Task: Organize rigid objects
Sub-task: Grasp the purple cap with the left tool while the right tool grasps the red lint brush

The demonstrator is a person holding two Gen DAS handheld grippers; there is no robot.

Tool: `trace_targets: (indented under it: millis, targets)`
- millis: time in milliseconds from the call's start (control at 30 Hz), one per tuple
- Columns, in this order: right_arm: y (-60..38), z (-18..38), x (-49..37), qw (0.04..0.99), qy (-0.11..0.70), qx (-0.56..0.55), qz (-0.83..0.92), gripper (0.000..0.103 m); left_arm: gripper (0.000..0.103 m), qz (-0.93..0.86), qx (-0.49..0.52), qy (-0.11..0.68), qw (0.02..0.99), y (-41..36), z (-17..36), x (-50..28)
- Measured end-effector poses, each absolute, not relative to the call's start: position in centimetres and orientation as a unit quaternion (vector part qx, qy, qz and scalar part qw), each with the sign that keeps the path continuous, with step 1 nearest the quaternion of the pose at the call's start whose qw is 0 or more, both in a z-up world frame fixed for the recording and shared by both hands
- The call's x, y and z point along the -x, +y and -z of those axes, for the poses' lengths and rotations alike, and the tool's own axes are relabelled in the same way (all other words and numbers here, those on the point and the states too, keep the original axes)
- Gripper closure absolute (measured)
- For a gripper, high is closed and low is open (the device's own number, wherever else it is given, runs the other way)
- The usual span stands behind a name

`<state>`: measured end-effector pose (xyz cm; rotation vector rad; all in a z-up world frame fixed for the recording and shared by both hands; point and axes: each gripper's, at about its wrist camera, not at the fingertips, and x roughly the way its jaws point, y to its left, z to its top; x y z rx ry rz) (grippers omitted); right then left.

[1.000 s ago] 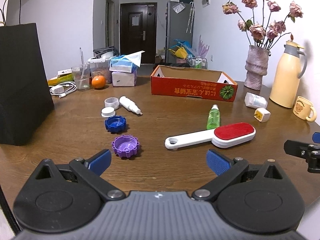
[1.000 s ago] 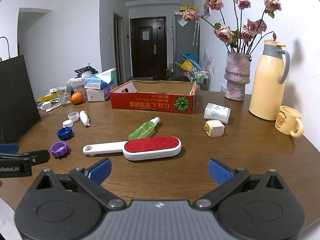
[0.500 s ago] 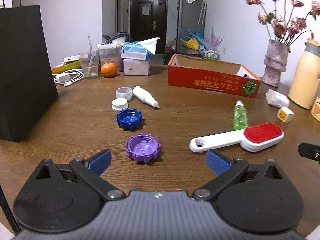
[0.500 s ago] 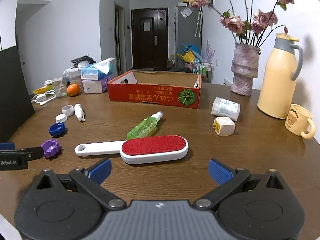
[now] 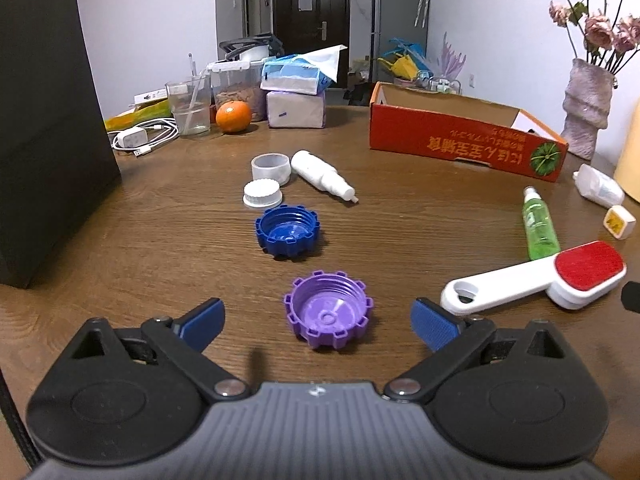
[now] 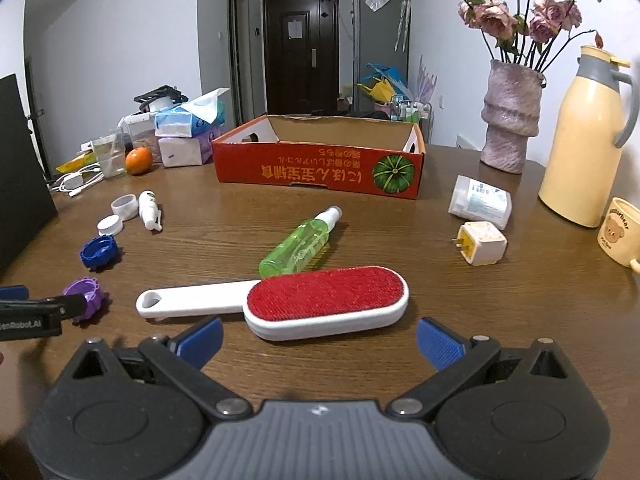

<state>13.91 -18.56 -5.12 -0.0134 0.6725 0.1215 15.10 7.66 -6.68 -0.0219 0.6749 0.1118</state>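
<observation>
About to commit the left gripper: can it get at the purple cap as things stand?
Probably yes. The left gripper is open, the purple cap lies just ahead between its fingers, and the blue cap sits clear beyond.

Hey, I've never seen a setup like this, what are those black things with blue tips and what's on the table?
Those are two handheld grippers, one in each of a person's hands, each carrying its own camera looking along its fingers. One picture comes from the left gripper, open around a purple cap without touching it. The other comes from the right gripper, open just short of a red lint brush. Also on the wooden table: a blue cap, a green spray bottle and an orange cardboard box. Nothing is held.
</observation>
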Motion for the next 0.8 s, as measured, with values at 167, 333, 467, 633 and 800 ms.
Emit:
trace_targets:
  millis: [167,333,467,633,800]
  targets:
    - [-18.0,5.4,-15.0,0.941,0.333,0.003,-0.060,0.000,0.021,-0.050,0.009,0.340,0.939,7.8,7.5,-16.1]
    - [-17.6,5.7,-15.9,0.939,0.337,0.004,-0.059,0.000,0.047,-0.036,0.012,0.349,0.936,7.9,8.0,-16.7]
    - [-17.2,5.9,-16.5,0.939,0.340,0.005,-0.056,0.000,0.048,-0.038,0.010,0.342,0.939,7.8,7.9,-16.6]
    - [-16.7,6.1,-17.9,0.938,0.345,-0.004,-0.043,0.000,0.047,-0.039,0.008,0.336,0.941,7.8,7.5,-16.4]
    - [-15.7,6.0,-20.0,0.936,0.352,-0.012,-0.020,0.000,0.048,-0.040,0.011,0.329,0.943,7.9,7.1,-16.2]
